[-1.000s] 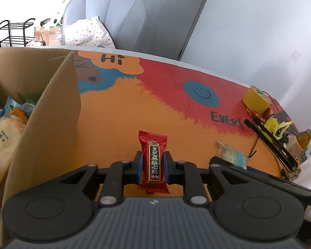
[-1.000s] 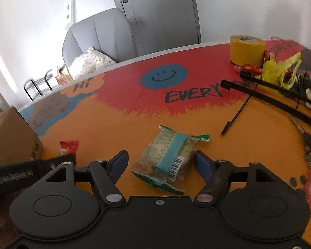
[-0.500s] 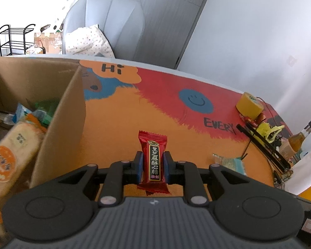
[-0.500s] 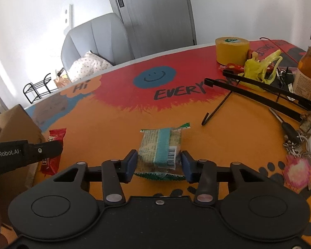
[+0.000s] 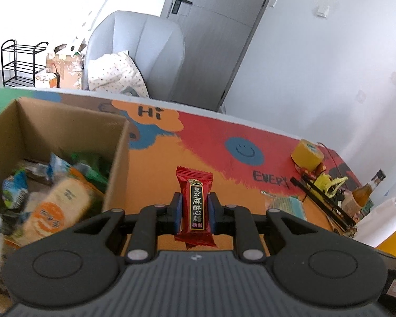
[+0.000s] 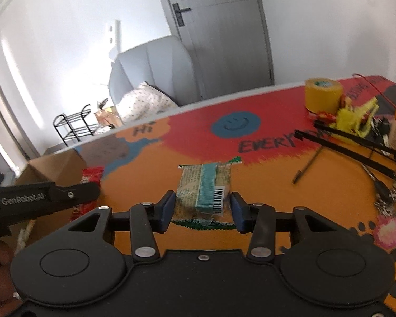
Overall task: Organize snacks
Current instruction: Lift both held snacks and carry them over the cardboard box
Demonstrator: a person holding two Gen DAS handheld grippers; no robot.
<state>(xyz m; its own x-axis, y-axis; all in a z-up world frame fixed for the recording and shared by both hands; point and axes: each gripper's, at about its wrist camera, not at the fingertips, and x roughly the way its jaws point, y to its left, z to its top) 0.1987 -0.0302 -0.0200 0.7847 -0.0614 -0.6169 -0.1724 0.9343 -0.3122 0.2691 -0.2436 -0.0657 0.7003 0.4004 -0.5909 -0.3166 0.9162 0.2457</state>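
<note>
The cardboard box (image 5: 52, 142) is seen left of the left gripper (image 5: 195, 210), pinched on the upright red candy (image 5: 195, 206); the right gripper (image 6: 202, 211), farther away, is clamped on the green-banded packet (image 6: 204, 187).

right tongs (image 6: 202, 212): now closed on green snack pack (image 6: 203, 187) | both tongs: lifted higher | box (image 5: 66, 142): inside shows now

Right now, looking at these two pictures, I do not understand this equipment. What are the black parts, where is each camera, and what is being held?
A person holds two hand-held grippers; each carries a camera looking along its fingers. In the left camera's picture, the left gripper pinches a red candy; beside it stands a cardboard box already holding snacks. In the right camera's picture, the right gripper clamps a green-striped snack packet. On the colourful table lie a yellow tape roll and black rods.
</note>
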